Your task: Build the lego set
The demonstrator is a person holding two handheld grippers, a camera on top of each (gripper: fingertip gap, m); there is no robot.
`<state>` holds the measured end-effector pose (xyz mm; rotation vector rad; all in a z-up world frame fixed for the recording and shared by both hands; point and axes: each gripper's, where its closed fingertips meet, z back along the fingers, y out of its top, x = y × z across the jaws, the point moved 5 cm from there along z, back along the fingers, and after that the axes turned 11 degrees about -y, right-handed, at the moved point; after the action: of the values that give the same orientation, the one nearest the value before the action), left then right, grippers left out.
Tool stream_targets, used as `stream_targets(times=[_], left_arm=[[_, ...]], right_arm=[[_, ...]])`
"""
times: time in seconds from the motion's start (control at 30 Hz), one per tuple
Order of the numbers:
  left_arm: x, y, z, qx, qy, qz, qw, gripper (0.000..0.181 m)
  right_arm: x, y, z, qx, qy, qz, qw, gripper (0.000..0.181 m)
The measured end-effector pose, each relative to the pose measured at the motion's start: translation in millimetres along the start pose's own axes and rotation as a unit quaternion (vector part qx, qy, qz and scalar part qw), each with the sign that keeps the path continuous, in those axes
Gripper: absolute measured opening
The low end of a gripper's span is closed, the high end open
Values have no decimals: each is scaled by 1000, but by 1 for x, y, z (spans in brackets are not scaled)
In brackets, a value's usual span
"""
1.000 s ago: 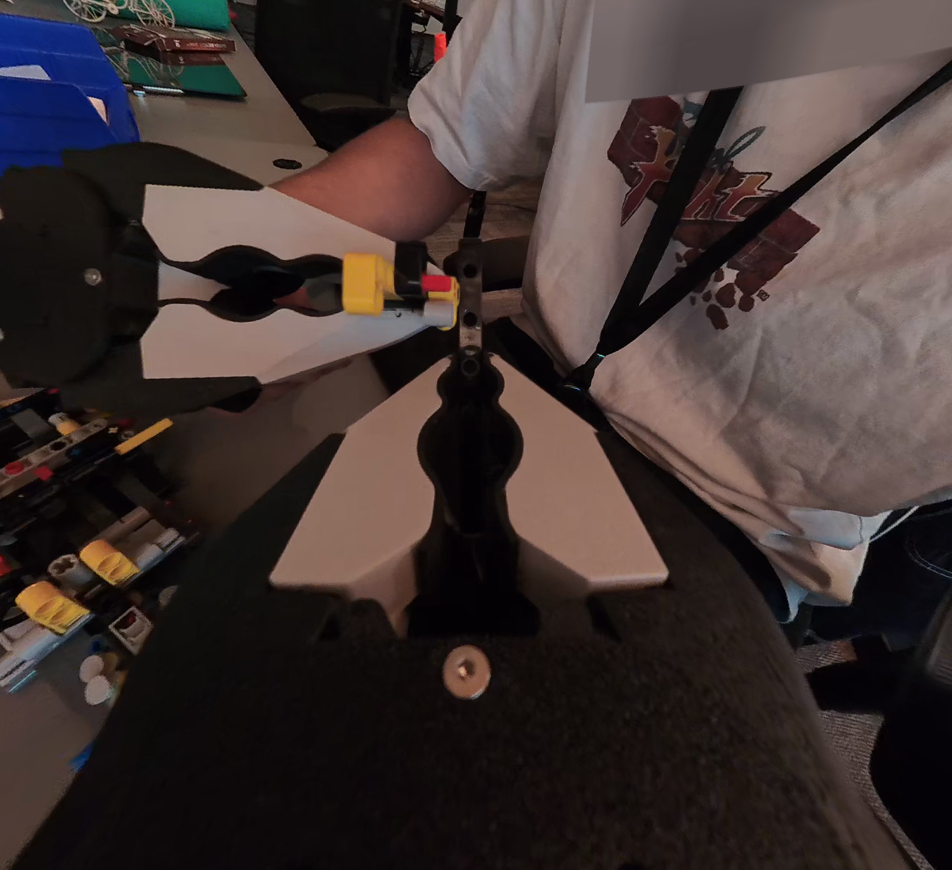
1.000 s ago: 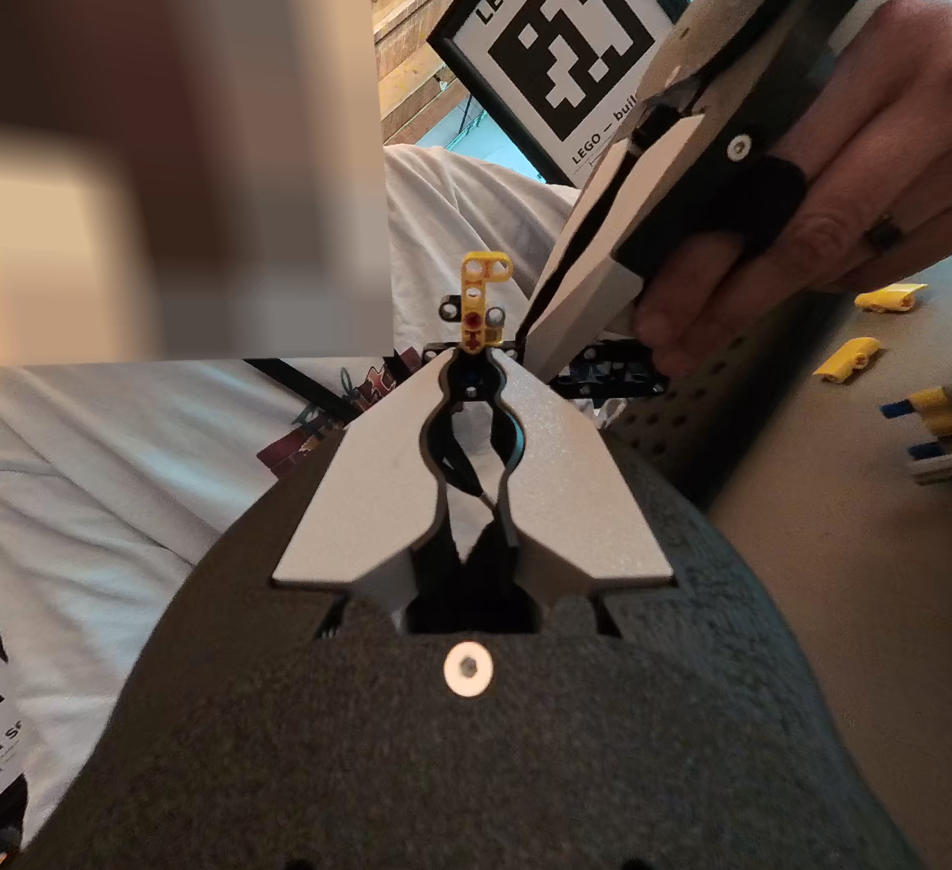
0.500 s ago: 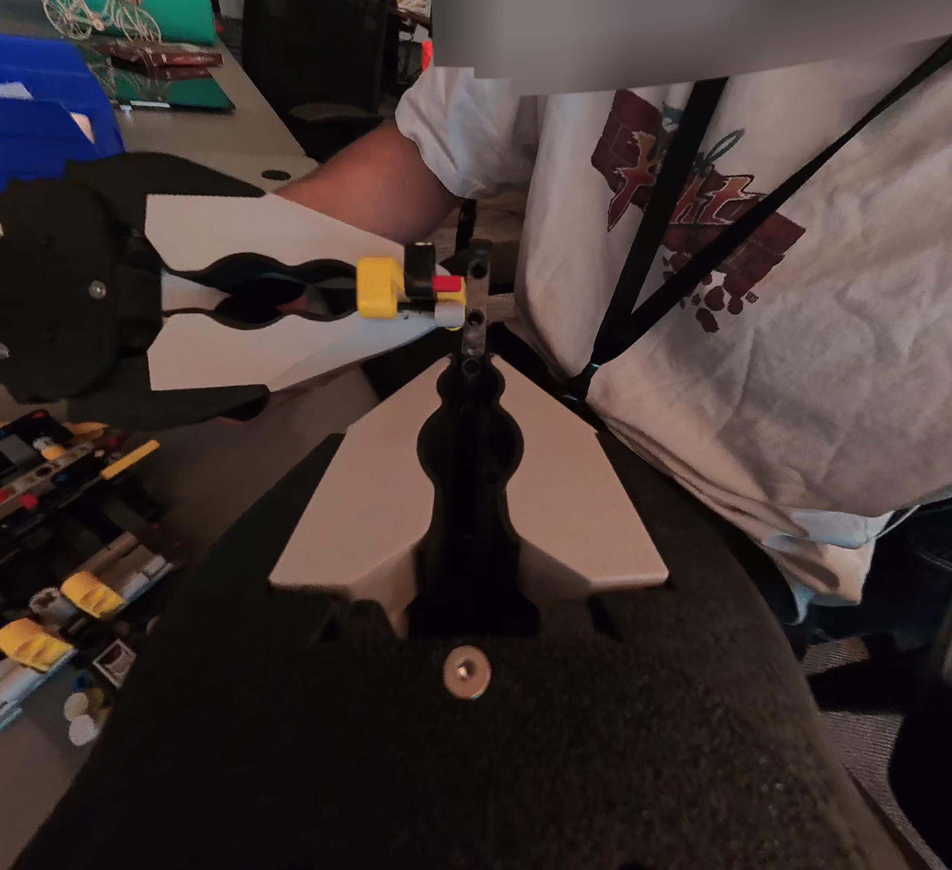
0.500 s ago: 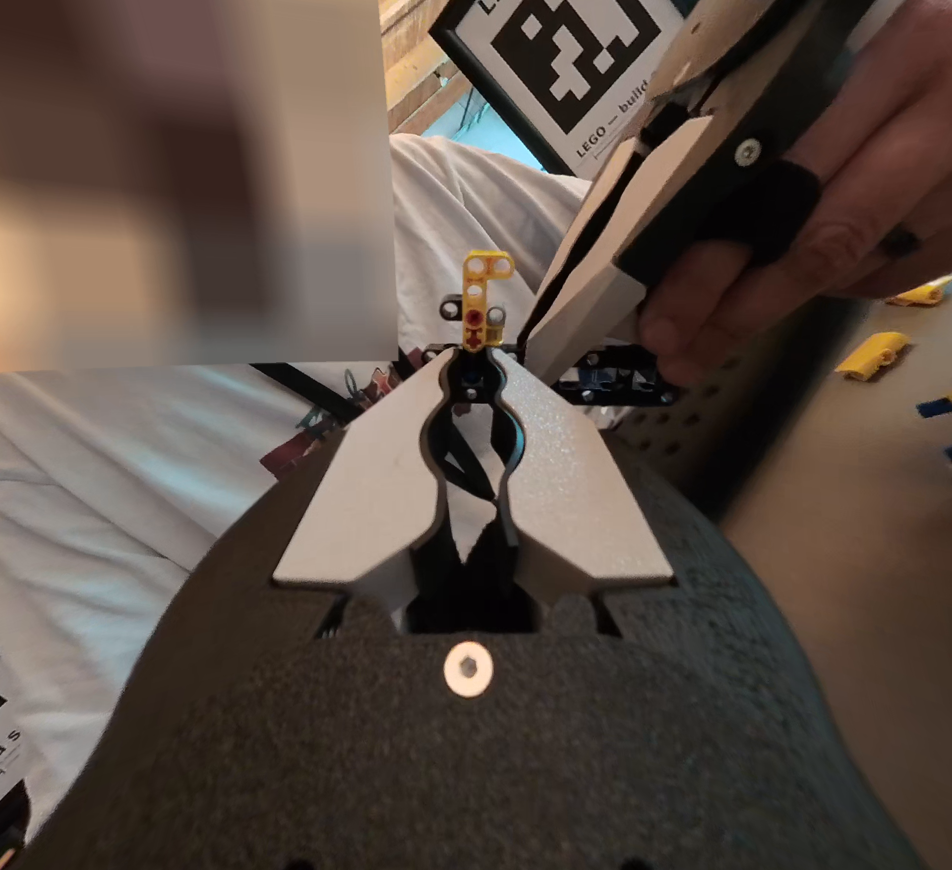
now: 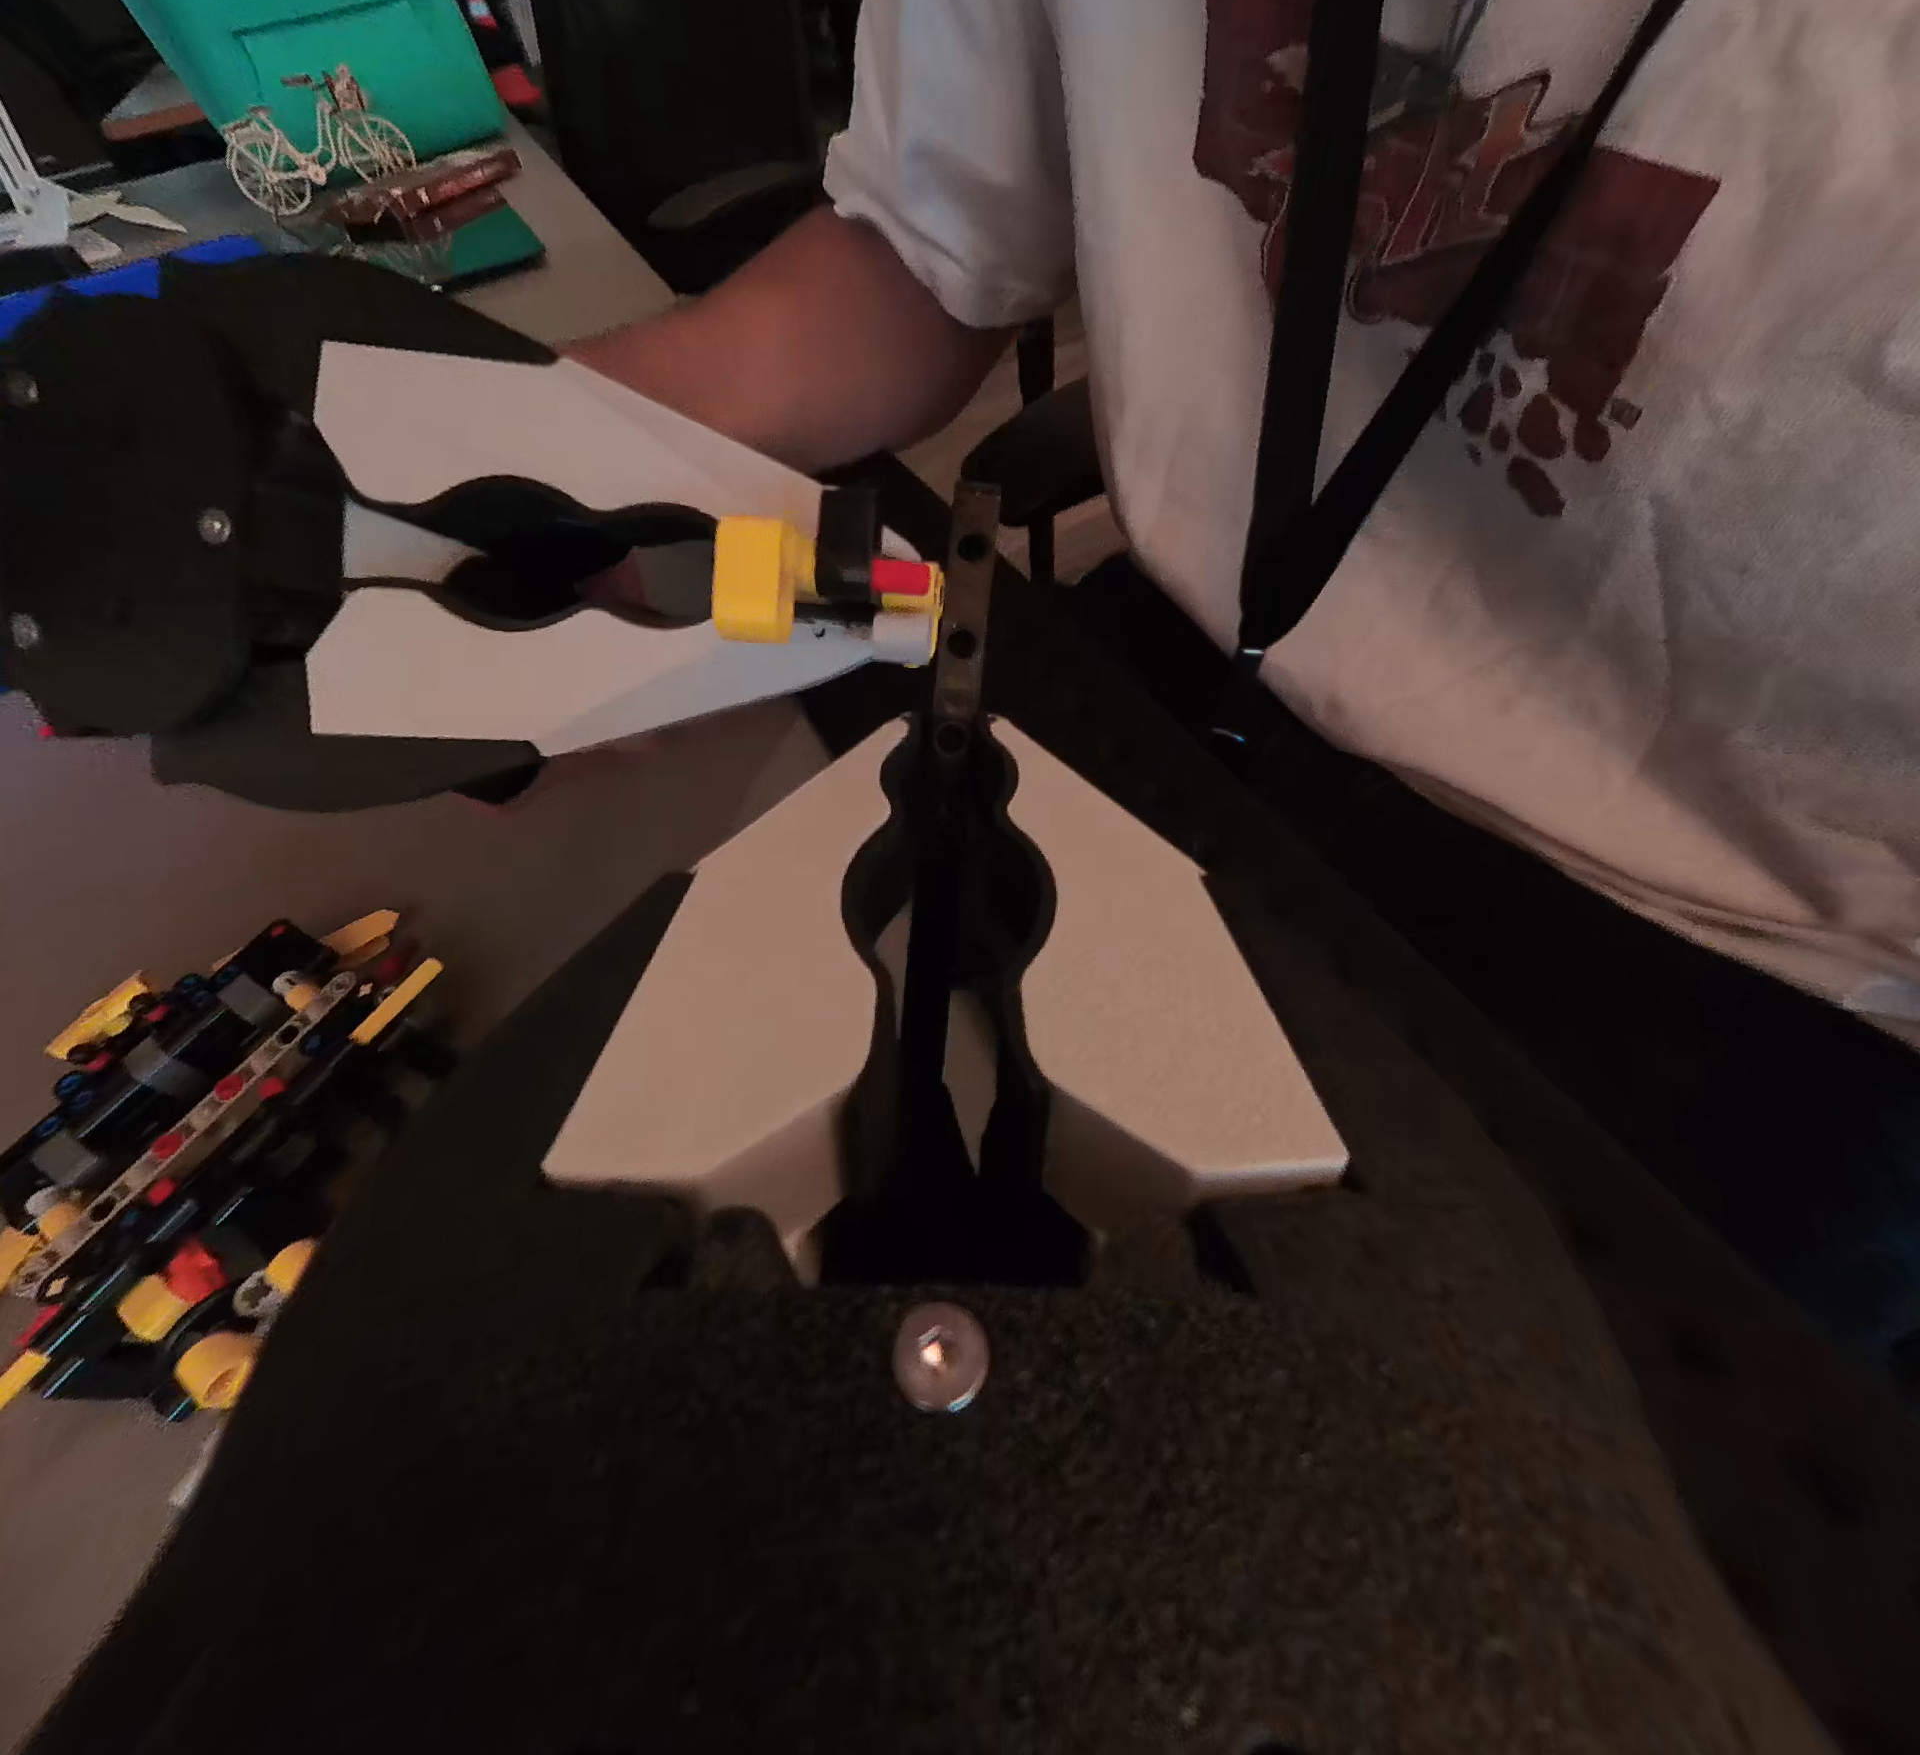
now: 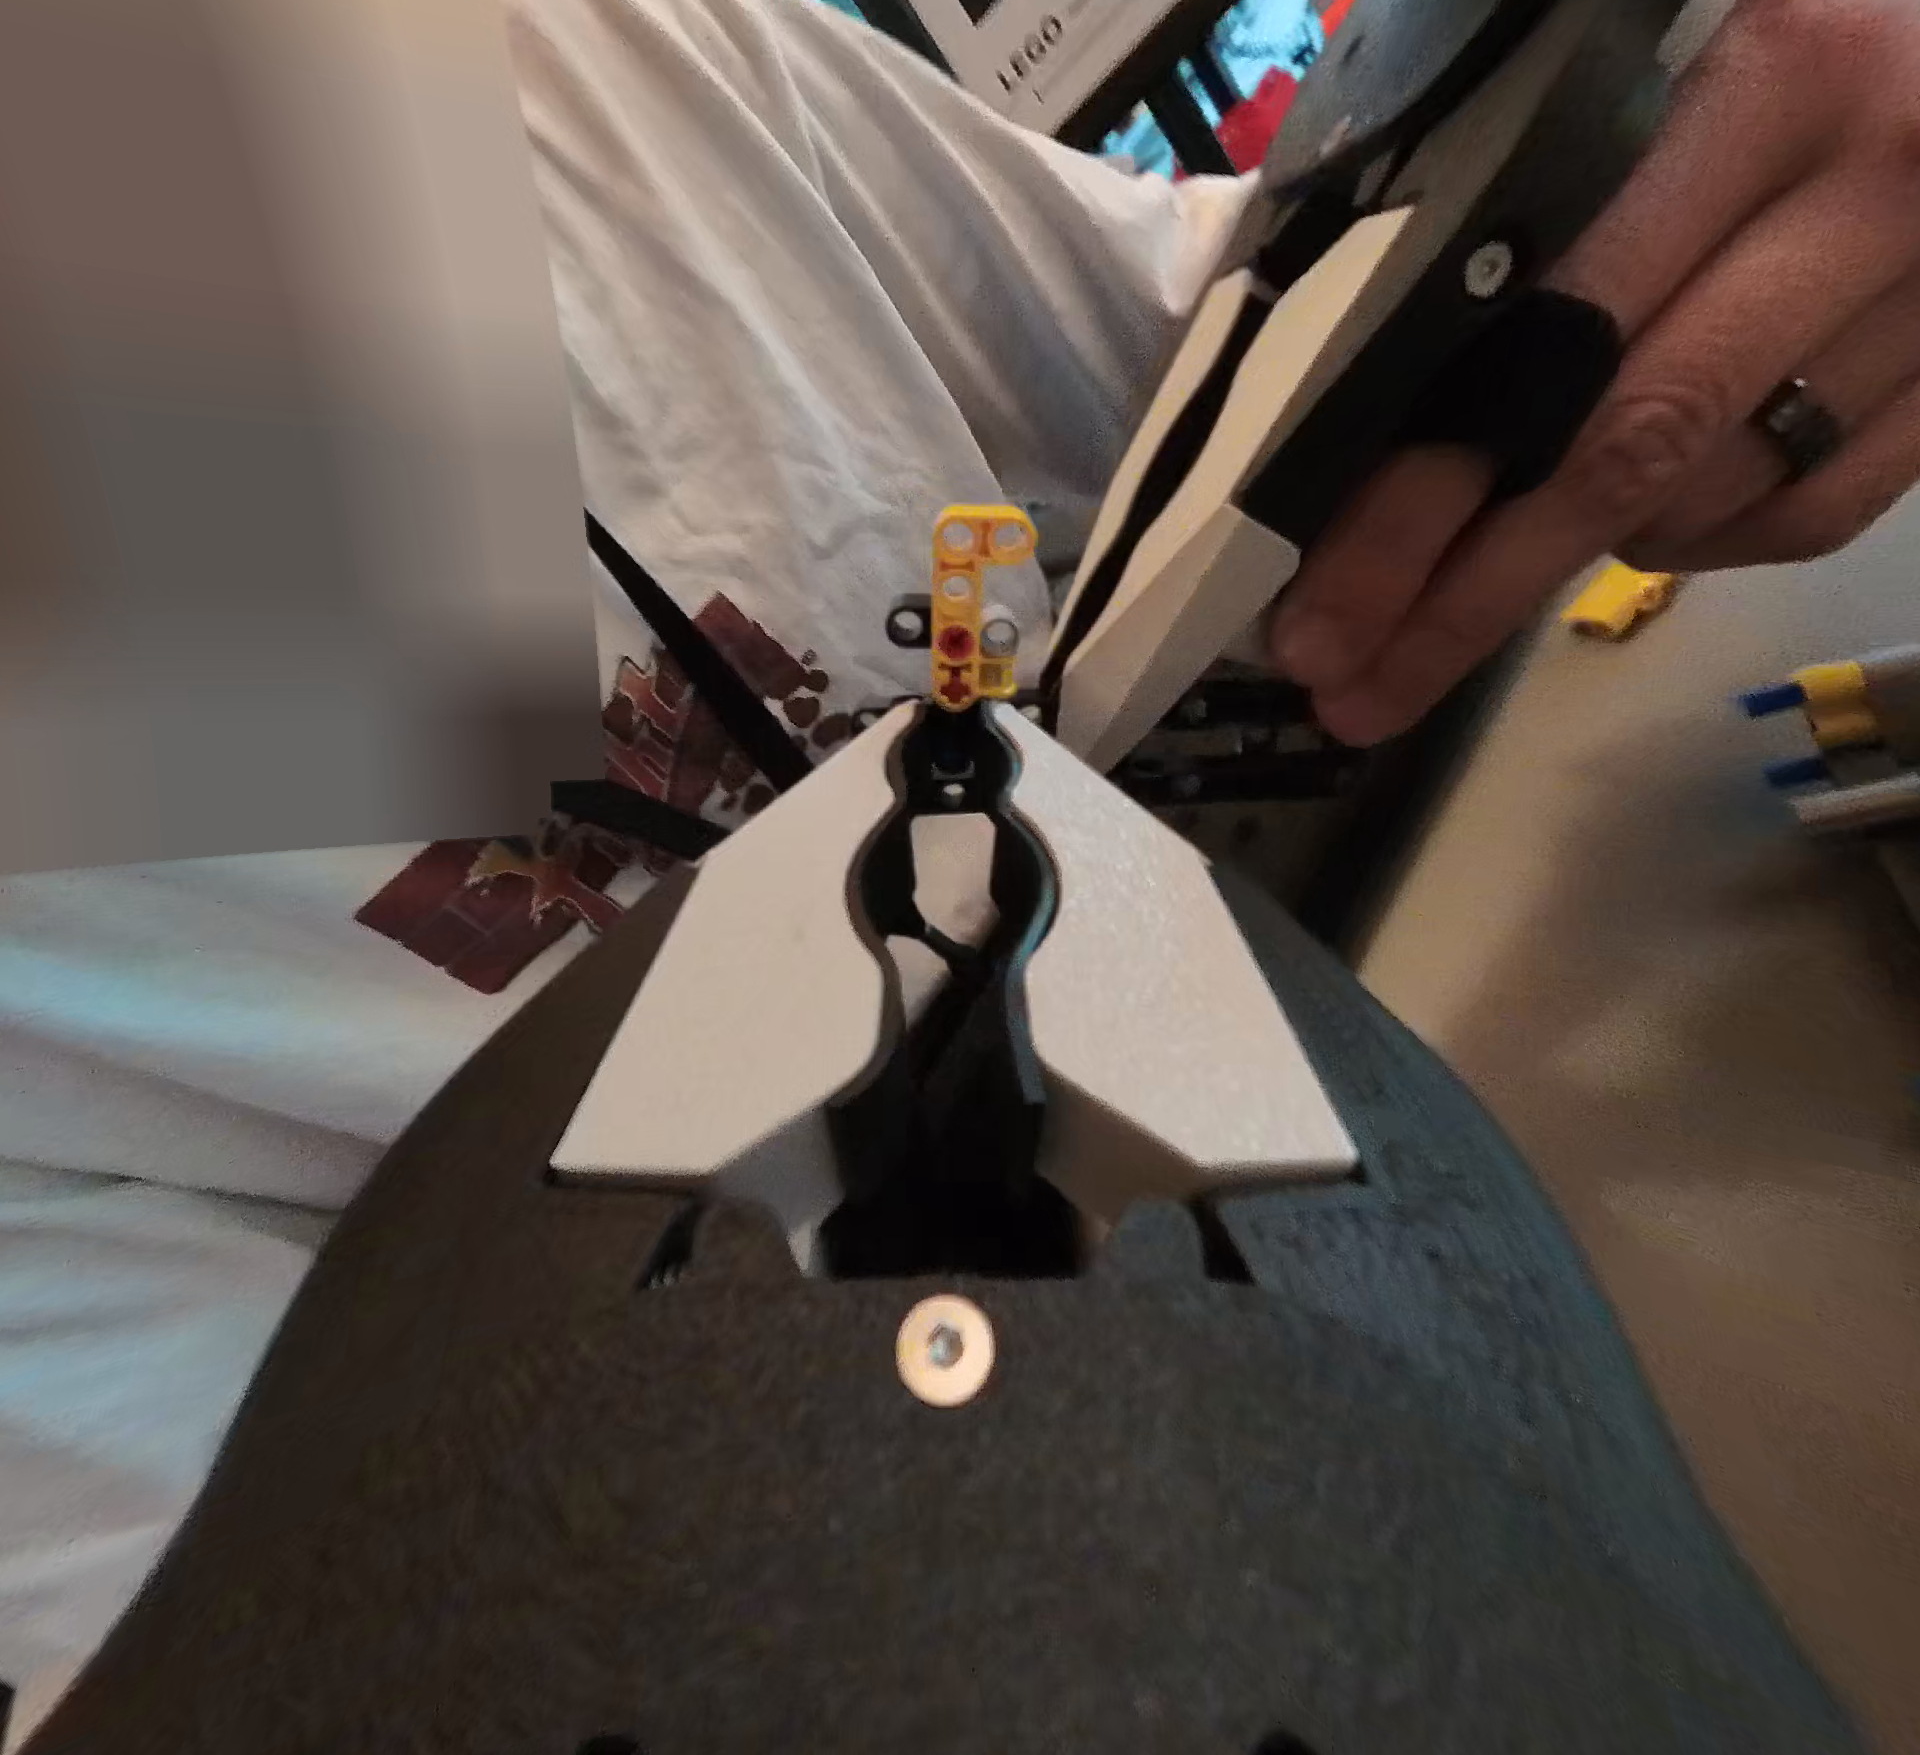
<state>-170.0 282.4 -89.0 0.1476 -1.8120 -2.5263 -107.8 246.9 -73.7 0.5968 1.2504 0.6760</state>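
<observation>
yellow L-shaped liftarm sub-assembly point(image 6: 971, 609): pinched in right claw point(image 6: 951, 718), red pin now touching black beam point(image 5: 964, 604) | black beam: clamped upright in left claw point(image 5: 951, 739) | change: gap of a second ago closed, so pin insertion looks underway | chassis point(image 5: 197, 1155): waits on tabletop point(image 5: 208, 874)

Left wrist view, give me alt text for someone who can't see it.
The left gripper is shut on a black holed beam standing upright, while the right gripper comes in from the left, holding a yellow piece against it. Behind is a person's white shirt; a half-built model lies lower left.
</observation>
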Motion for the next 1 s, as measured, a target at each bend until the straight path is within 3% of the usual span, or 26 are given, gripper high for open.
stream_targets(times=[0.4,0.53,0.7,0.87,1.0], left_arm=[[-3,-9,-5,-13,-28,69,997,10],[-2,-9,-8,-15,-36,67,997,10],[-11,-7,2,21,-19,89,996,10],[-11,-5,2,45,-31,93,994,10],[-10,-4,0,30,-23,76,996,9]], right_arm=[[1,-11,1,-23,-63,30,997,7],[1,-15,-3,-15,-43,31,998,7],[3,-8,9,50,-58,52,996,7],[5,-8,9,72,-18,33,997,8],[5,-9,7,75,-1,30,997,8]])
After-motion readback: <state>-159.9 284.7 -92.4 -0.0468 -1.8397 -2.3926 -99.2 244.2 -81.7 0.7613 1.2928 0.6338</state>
